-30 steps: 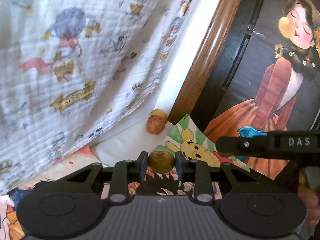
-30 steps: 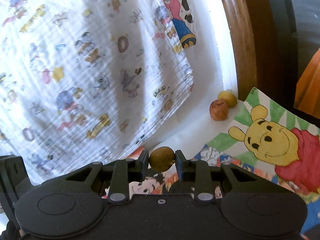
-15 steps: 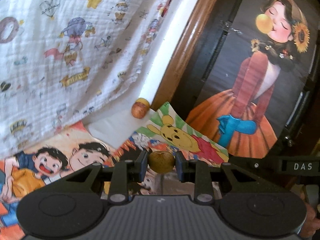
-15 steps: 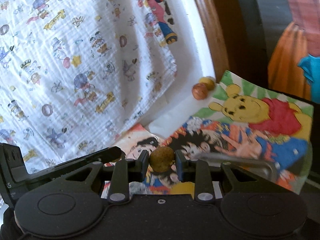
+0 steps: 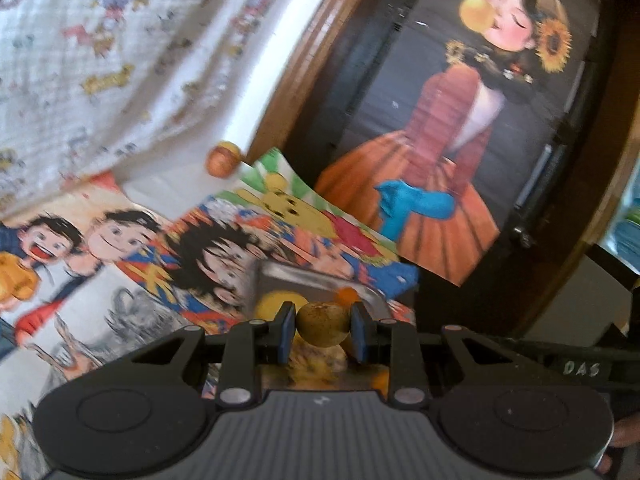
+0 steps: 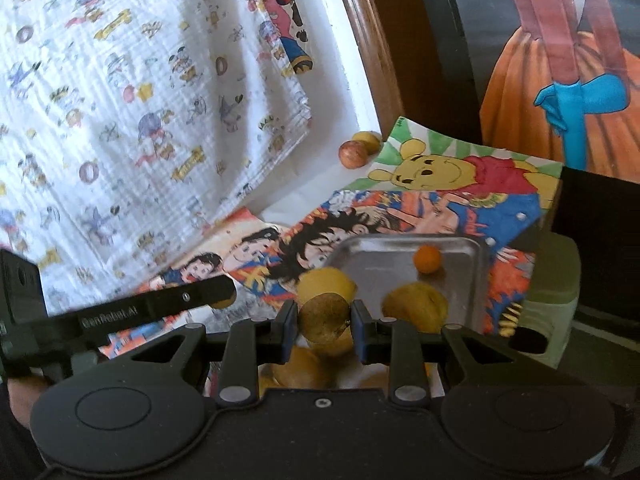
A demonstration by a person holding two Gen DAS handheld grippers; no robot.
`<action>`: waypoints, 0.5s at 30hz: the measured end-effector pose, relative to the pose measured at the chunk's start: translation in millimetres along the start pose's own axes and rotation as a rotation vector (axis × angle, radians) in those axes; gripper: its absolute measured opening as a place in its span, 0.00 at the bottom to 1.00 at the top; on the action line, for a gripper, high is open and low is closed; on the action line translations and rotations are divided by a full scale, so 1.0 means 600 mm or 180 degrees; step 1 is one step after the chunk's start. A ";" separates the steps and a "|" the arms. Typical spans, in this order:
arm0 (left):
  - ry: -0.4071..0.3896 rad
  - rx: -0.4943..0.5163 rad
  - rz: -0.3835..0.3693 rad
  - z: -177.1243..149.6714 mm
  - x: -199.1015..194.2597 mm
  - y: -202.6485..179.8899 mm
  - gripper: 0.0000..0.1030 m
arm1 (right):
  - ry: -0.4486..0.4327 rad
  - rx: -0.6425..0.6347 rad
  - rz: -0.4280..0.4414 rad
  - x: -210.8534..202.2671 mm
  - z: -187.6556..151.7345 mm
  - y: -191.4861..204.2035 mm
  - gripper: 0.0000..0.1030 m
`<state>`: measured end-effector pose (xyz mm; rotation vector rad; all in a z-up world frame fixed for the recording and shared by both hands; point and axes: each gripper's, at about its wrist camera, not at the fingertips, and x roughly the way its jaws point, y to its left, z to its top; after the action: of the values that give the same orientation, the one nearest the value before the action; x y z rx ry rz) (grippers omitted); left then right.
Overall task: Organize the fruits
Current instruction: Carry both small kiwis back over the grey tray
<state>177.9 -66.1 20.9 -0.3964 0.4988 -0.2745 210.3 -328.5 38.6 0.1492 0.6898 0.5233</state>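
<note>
The left gripper (image 5: 323,327) is clamped on a round brown fruit (image 5: 322,325), its blue pads pressing either side. The right gripper (image 6: 325,325) likewise grips a brown speckled fruit (image 6: 324,322) between its pads. Both are held above the near end of a metal tray (image 6: 460,246) that lies on cartoon posters (image 6: 448,200) covering the desk. In the tray sit a small orange (image 6: 427,259) near the far side, a yellow lemon (image 6: 326,286) just behind the right gripper's fruit, and another yellow fruit (image 6: 416,306) to its right. Well beyond the tray, a reddish apple (image 6: 353,153) touches a yellow fruit (image 6: 369,141) beside a wooden frame (image 6: 372,48). A patterned white cloth (image 6: 132,92) hangs to the left.
</note>
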 end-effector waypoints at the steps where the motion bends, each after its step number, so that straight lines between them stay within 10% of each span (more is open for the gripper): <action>1: 0.0027 -0.0001 -0.0043 -0.006 0.001 -0.001 0.31 | -0.0004 -0.0013 -0.0027 -0.004 -0.010 -0.003 0.30; 15: 0.0231 0.0351 -0.0206 -0.061 0.004 -0.049 0.31 | -0.0033 -0.0083 -0.0237 -0.036 -0.126 -0.023 0.30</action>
<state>156.6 -103.9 3.4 -0.2963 0.5401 -0.3783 153.8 -354.2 -11.4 0.1014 0.6757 0.4597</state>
